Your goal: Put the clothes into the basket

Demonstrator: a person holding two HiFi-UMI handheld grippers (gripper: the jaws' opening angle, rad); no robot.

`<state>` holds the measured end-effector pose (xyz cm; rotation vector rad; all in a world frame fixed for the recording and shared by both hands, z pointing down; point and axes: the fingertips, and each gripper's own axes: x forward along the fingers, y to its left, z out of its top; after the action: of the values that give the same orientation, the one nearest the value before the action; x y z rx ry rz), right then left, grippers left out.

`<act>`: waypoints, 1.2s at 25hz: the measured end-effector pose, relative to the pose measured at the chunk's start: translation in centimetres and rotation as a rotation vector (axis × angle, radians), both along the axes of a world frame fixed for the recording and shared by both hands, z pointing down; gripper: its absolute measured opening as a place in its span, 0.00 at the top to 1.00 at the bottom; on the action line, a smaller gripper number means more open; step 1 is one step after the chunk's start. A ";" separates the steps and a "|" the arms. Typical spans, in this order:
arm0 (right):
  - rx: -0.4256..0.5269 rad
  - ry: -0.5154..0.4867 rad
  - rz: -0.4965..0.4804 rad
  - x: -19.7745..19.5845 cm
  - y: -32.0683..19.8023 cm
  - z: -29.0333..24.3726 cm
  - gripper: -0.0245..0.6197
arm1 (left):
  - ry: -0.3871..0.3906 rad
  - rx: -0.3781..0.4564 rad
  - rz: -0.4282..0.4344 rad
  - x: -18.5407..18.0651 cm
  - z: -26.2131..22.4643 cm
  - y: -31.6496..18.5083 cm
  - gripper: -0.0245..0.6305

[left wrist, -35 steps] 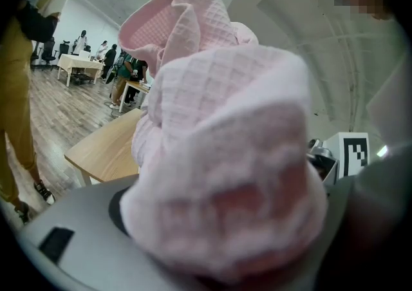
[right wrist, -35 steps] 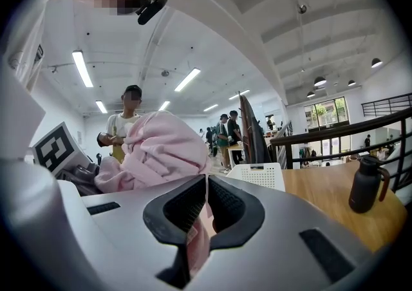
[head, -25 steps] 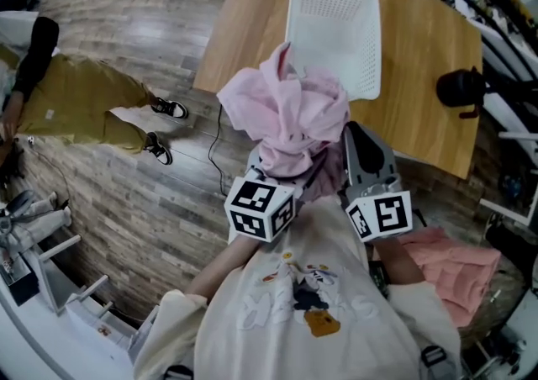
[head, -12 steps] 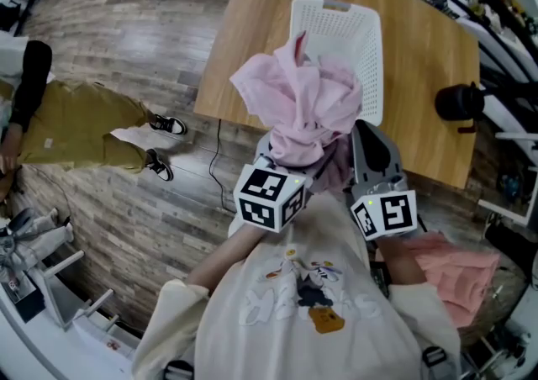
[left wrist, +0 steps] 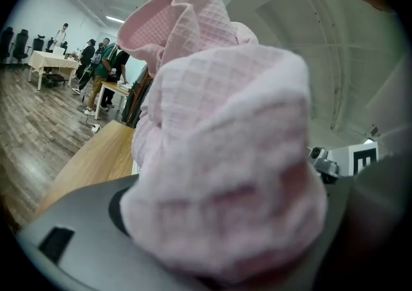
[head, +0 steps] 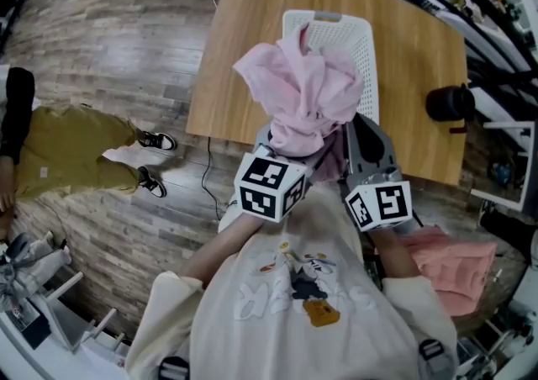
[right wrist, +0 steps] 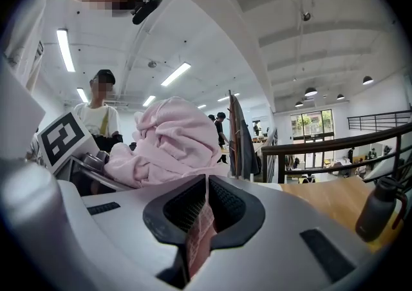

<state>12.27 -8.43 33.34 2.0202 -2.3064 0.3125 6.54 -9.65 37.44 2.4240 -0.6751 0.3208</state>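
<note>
Nearest, the left gripper [left wrist: 212, 219] is buried in a pink waffle-knit garment [head: 303, 97] – the cloth bunches between and over its jaws, which are clamped on it, and fills most of the left gripper view. Just to its right, the right gripper [right wrist: 205, 203] has its jaws pressed together on a thin fold of the same garment, a strip of pink check showing in the slit between the pads. Both grippers point away from the person, side by side, with the garment heaped up over their far ends. At the near right, apart from all this, lies a second pink cloth [head: 454, 265]. Beyond the grippers stands a wooden table [head: 244, 42] with a white perforated basket [head: 357, 46] on it – from the head view the held garment covers the basket's near end, and the basket's visible part is bare. Farther right on the table stands a dark flask [head: 448, 103]. At the far left a seated person in mustard trousers [head: 59, 160] is on the plank floor
</note>
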 end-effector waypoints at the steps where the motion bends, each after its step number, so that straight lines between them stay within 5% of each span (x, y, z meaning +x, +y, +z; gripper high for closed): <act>1: -0.001 0.003 0.004 0.0 -0.3 0.0 0.92 | 0.001 0.000 0.006 0.0 0.0 -0.3 0.40; 30: -0.100 -0.026 -0.067 4.3 -5.4 3.9 0.92 | -0.092 -0.077 -0.055 5.0 4.9 -5.0 0.40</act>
<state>16.55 -13.86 37.24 1.8996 -2.3171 0.4433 11.55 -14.62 42.33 2.3244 -0.7548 0.4302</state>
